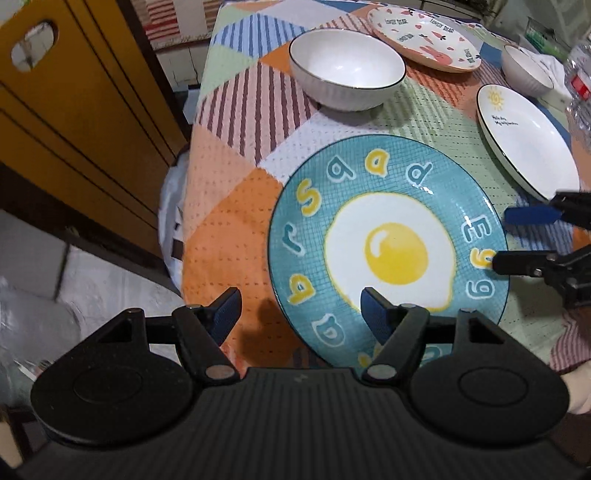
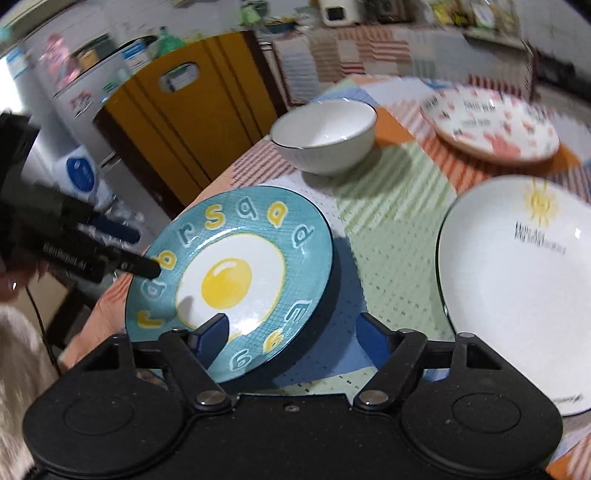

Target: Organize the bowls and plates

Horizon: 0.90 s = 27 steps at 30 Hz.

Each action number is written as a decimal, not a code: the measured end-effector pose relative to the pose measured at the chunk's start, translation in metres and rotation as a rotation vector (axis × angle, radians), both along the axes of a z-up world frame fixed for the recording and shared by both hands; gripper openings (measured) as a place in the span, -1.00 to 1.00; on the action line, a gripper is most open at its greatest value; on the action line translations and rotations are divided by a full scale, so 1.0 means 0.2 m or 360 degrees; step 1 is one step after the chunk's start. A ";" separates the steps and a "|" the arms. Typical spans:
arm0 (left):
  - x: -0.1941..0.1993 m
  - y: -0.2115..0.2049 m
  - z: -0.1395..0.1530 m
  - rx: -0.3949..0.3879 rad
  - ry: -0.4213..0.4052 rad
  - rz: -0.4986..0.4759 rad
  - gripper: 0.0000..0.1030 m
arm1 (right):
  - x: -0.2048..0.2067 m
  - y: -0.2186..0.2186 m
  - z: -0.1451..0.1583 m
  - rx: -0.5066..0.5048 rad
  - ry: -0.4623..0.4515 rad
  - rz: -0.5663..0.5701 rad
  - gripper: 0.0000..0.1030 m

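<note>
A teal plate with a fried-egg picture (image 1: 388, 251) (image 2: 229, 280) lies on the patchwork tablecloth (image 1: 236, 206). My left gripper (image 1: 301, 314) is open, its jaws astride the plate's near-left rim; it also shows in the right wrist view (image 2: 142, 253). My right gripper (image 2: 291, 332) is open astride the plate's right rim; it also shows in the left wrist view (image 1: 496, 238). Behind stand a white bowl (image 1: 345, 68) (image 2: 323, 134), a pink bear plate (image 1: 424, 35) (image 2: 491, 125), a white sun plate (image 1: 524, 136) (image 2: 517, 288) and a second white bowl (image 1: 524, 70).
A yellow wooden chair back (image 1: 66, 92) (image 2: 184, 122) stands left of the table. A plastic bottle (image 1: 580, 81) is at the table's far right. The table's left edge (image 1: 192, 147) drops off near the teal plate.
</note>
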<state>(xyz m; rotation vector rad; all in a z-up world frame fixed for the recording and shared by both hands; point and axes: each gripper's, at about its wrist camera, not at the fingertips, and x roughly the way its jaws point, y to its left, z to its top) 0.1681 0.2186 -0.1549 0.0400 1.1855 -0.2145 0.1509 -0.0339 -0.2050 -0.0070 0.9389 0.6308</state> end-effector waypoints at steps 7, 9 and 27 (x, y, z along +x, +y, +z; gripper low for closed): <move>-0.01 0.00 -0.09 0.0052 0.0037 0.0103 -0.13 | 0.03 0.01 -0.09 0.0081 0.0194 -0.0045 -0.09; -0.02 0.00 -0.09 -0.0007 0.0051 0.0113 -0.30 | 0.02 0.02 -0.10 0.0118 0.0205 -0.0068 -0.15; -0.03 0.03 -0.12 -0.0164 0.0022 0.0206 -0.41 | -0.01 0.01 -0.14 0.0217 0.0184 -0.0210 -0.60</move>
